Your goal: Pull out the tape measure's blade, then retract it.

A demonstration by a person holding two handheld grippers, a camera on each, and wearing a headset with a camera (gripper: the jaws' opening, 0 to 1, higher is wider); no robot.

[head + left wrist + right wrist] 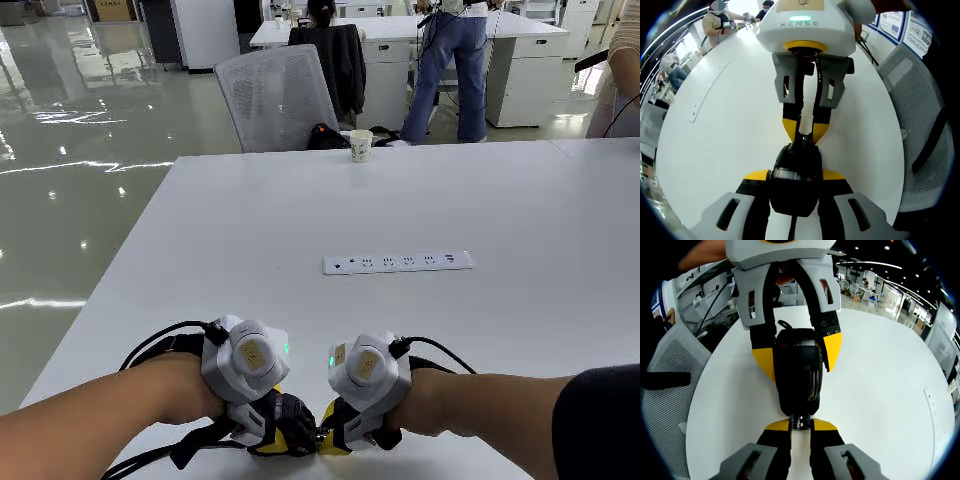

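Note:
A black tape measure [297, 420] lies low over the white table [420, 200] at its near edge. My left gripper [795, 176] is shut on its case [795, 185], with a yellow fingertip on each side. Facing it, my right gripper [801, 426] is shut on the metal hook [800, 422] of the blade, right against the case [797, 367]. Hardly any blade shows between hook and case. In the head view the left gripper [283, 432] and the right gripper [332, 438] meet tip to tip.
A white power strip [397, 262] lies mid-table beyond the grippers. A paper cup [360, 145] stands at the far edge, with a grey mesh chair [275, 95] behind it. A person [450, 60] stands by desks at the back.

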